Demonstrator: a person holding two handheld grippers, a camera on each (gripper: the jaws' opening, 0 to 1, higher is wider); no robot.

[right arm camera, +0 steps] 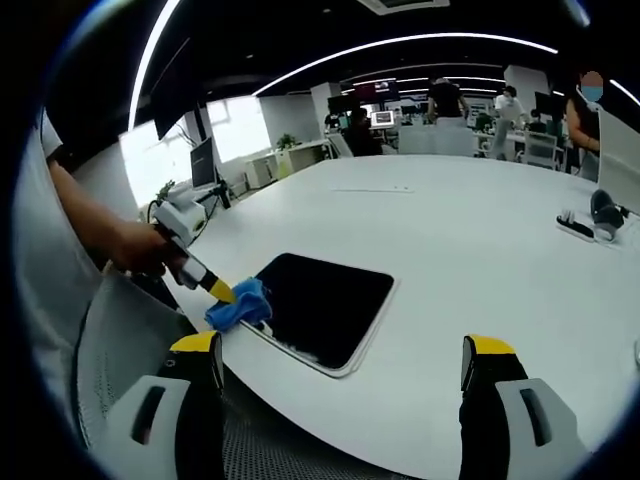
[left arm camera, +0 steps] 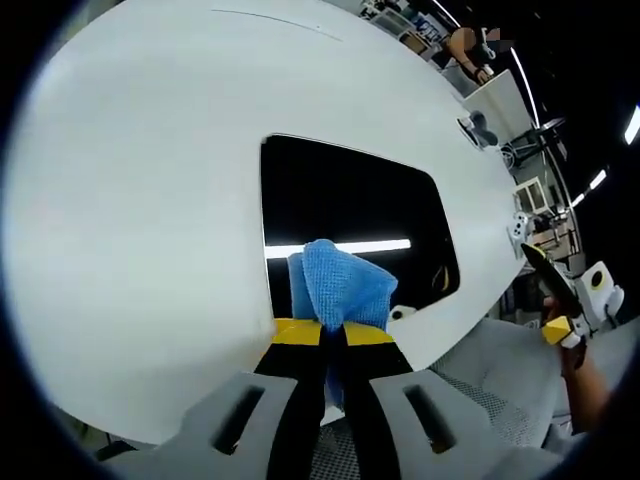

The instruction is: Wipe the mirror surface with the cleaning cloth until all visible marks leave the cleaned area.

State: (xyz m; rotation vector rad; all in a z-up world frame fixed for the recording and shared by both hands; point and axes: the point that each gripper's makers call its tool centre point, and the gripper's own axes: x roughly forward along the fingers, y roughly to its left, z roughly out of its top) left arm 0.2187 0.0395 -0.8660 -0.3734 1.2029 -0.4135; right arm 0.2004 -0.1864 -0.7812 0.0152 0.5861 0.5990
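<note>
The mirror (left arm camera: 350, 215) is a dark rectangle lying flat on the white table (left arm camera: 150, 200), and it reflects a ceiling light strip. My left gripper (left arm camera: 332, 333) is shut on a blue cleaning cloth (left arm camera: 340, 280), which rests on the mirror's near edge. In the right gripper view the same cloth (right arm camera: 238, 305) touches the left corner of the mirror (right arm camera: 325, 305), held by the left gripper (right arm camera: 205, 280) in a person's hand (right arm camera: 130, 245). My right gripper (right arm camera: 342, 350) is open, hovering off the table's near edge with nothing between its jaws. It also appears at the right as the right gripper (left arm camera: 553, 300).
A small dark device (right arm camera: 600, 212) lies on the far right of the table (right arm camera: 450, 230). Several people and desks with monitors (right arm camera: 205, 160) stand beyond it. The table's near edge (right arm camera: 330, 410) runs just below the mirror, with grey clothing (left arm camera: 500, 370) beside it.
</note>
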